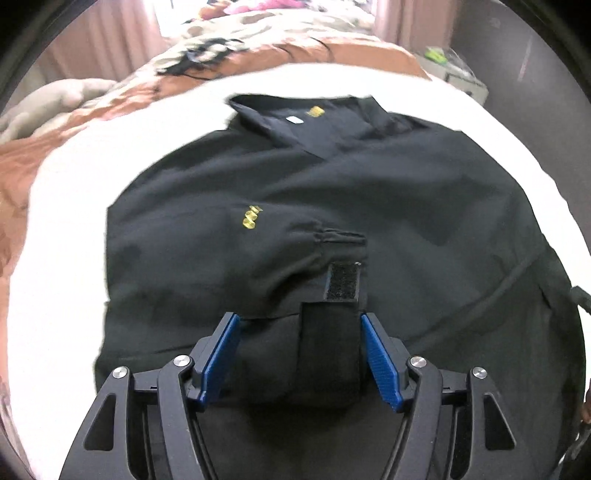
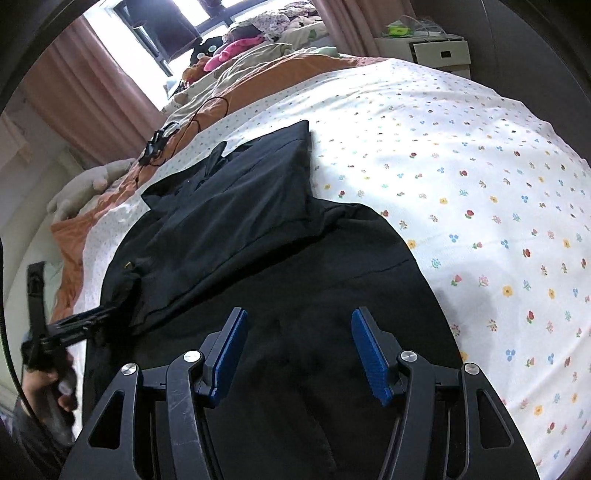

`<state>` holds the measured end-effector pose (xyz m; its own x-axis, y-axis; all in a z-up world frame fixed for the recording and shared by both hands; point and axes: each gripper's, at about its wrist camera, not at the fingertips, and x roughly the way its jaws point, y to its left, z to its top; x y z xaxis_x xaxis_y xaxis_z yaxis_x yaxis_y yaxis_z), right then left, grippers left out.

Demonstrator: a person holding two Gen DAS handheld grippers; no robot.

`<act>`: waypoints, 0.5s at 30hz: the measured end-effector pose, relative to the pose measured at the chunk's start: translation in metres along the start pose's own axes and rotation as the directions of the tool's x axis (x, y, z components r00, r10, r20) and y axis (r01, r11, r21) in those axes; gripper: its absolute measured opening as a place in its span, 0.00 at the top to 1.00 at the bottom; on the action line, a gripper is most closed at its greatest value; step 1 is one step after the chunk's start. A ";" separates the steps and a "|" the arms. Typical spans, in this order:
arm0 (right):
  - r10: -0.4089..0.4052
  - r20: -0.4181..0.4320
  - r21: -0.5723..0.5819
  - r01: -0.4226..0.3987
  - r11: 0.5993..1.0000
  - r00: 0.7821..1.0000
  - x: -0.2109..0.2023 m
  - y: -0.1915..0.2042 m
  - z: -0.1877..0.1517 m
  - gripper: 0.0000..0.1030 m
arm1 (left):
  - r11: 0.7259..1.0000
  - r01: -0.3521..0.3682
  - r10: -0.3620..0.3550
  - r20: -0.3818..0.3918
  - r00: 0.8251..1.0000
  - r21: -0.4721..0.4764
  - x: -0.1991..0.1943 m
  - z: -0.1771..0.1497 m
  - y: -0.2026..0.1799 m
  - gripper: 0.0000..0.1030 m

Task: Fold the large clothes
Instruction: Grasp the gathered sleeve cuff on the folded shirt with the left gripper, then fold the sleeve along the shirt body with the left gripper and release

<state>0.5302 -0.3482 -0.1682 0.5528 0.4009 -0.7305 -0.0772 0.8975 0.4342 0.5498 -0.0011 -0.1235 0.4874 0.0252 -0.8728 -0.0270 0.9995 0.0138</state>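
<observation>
Black jacket [image 1: 332,206] spread flat on floral bed sheet [image 2: 461,177], collar toward far edge of bed, one sleeve folded across chest. Left gripper [image 1: 299,354] over sleeve cuff [image 1: 332,280], fingers apart, cuff strap between blue pads [image 1: 221,358], contact unclear. Right gripper [image 2: 299,354] above jacket body near sheet's right side, fingers apart, nothing clamped. Person's hand [image 2: 44,387] on left gripper handle at near left edge.

— What sort of room is this?
— A bedroom in a home: a bed [image 2: 461,155] under a flowered white sheet, an orange duvet [image 2: 273,79], plush toys [image 2: 225,51] by the window [image 2: 177,22], pink curtains [image 2: 88,99], a white nightstand [image 2: 432,51].
</observation>
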 end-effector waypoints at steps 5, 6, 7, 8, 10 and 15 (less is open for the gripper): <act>0.006 0.010 -0.005 -0.006 1.000 1.000 -0.001 0.011 0.003 0.43 | 0.995 -0.045 0.049 0.045 0.998 -0.086 -0.030 0.002 0.058 0.33; 0.006 0.011 -0.009 -0.006 1.000 1.000 -0.001 0.014 0.004 0.43 | 0.993 -0.057 0.062 0.048 0.997 -0.105 -0.034 0.001 0.071 0.33; 0.005 0.012 -0.012 -0.005 1.000 1.000 -0.001 0.017 0.004 0.43 | 0.989 -0.059 0.066 0.050 0.997 -0.133 -0.038 -0.001 0.085 0.33; 0.005 0.013 -0.016 -0.004 1.000 1.000 -0.001 0.020 0.005 0.43 | 0.987 -0.057 0.065 0.050 0.997 -0.153 -0.041 -0.003 0.095 0.33; 0.003 0.014 -0.022 -0.003 1.000 1.000 -0.001 0.025 0.007 0.43 | 0.978 -0.041 0.052 0.050 0.997 -0.206 -0.046 -0.009 0.118 0.33; -0.016 0.011 -0.043 0.017 0.999 1.000 0.003 0.034 0.009 0.43 | 0.966 -0.014 0.025 0.039 0.999 -0.259 -0.043 -0.020 0.141 0.33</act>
<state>0.5369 -0.3187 -0.1507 0.5628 0.3841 -0.7319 -0.1033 0.9112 0.3988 0.5073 0.1385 -0.0936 0.5203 0.0508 -0.8525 -0.2592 0.9605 -0.1010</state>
